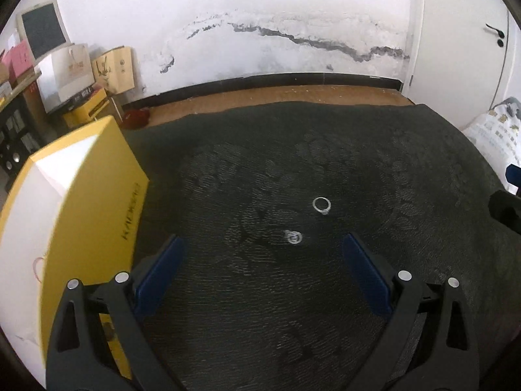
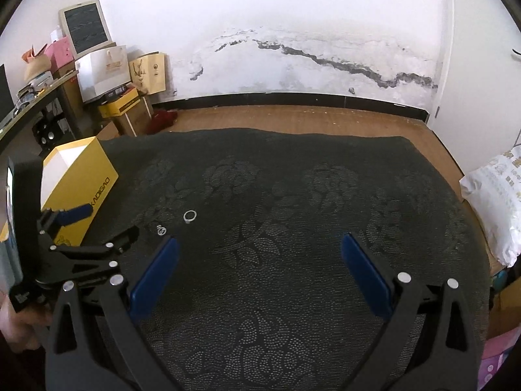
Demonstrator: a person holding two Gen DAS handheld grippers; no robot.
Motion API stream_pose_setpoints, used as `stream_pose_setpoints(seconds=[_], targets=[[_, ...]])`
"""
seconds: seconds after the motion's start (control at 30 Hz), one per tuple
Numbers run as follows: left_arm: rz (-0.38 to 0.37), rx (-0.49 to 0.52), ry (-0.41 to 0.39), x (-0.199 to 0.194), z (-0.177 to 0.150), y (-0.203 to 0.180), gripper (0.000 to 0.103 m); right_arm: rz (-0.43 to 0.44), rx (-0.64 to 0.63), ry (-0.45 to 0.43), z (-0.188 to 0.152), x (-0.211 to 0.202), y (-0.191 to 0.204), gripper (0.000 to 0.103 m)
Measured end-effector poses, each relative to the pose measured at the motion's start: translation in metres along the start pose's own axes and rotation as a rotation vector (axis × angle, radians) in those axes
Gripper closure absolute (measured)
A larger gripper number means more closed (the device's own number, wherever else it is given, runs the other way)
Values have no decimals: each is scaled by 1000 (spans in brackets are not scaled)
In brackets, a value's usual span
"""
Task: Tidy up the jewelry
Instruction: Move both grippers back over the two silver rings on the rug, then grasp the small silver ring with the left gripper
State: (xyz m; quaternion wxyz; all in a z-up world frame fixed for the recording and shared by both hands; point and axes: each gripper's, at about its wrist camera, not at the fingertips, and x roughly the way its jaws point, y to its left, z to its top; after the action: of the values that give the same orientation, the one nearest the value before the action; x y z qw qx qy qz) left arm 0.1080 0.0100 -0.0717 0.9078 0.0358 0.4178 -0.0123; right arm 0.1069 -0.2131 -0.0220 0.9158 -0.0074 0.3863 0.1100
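Observation:
Two small silver pieces lie on a dark patterned cloth (image 1: 325,293): a plain ring (image 1: 321,204) (image 2: 190,216) and, nearer to me, a smaller ring-like piece (image 1: 294,237) (image 2: 161,229). My left gripper (image 1: 263,244) is open just above the cloth, and the smaller piece sits just ahead of the gap between its blue fingers. A yellow box (image 1: 68,234) (image 2: 78,179) with a white inside stands at the left, beside the left finger. My right gripper (image 2: 260,247) is open over bare cloth, right of both pieces. The left gripper (image 2: 104,224) also shows in the right wrist view.
The cloth (image 2: 293,228) covers a raised surface with wooden floor (image 2: 293,117) beyond it. Boxes, bags and an old monitor (image 2: 86,27) are stacked at the far left by a stained white wall. A white patterned bag (image 2: 495,202) sits at the right edge.

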Motion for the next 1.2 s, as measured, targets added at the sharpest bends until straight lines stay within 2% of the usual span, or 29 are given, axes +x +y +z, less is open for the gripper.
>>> stream_pose_setpoints(seconds=[0.17, 0.4, 0.57, 0.67, 0.8, 0.93, 0.97, 1.0, 1.03, 1.07, 1.13, 1.2], targets=[[-16, -32, 60, 24, -6, -11, 8, -9, 14, 16, -2, 2, -8, 7], [25, -86, 142, 62, -13, -11, 8, -1, 42, 16, 0, 0, -17, 7], [24, -78, 87, 67, -13, -8, 7, 18, 52, 8, 1, -3, -19, 7], [31, -75, 82, 68, -14, -9, 8, 32, 57, 9, 2, -3, -20, 7], [37, -80, 65, 66, -14, -11, 26, 39, 57, 6, 3, -5, -20, 7], [48, -87, 65, 65, -13, -11, 31, 38, 59, 9, 3, -5, -20, 7], [44, -83, 59, 64, -13, -11, 40, 37, 60, 11, 3, -4, -20, 7], [45, -75, 54, 62, -12, -12, 54, 35, 62, 13, 3, -4, -20, 7], [46, -68, 52, 61, -12, -13, 55, 35, 63, 15, 4, -3, -20, 7], [36, -62, 49, 60, -12, -14, 62, 35, 65, 17, 4, -2, -20, 7], [35, -58, 49, 60, -12, -15, 62, 35, 66, 20, 4, 0, -20, 7], [30, -55, 50, 59, -12, -14, 69, 35, 65, 24, 4, 2, -19, 7]])
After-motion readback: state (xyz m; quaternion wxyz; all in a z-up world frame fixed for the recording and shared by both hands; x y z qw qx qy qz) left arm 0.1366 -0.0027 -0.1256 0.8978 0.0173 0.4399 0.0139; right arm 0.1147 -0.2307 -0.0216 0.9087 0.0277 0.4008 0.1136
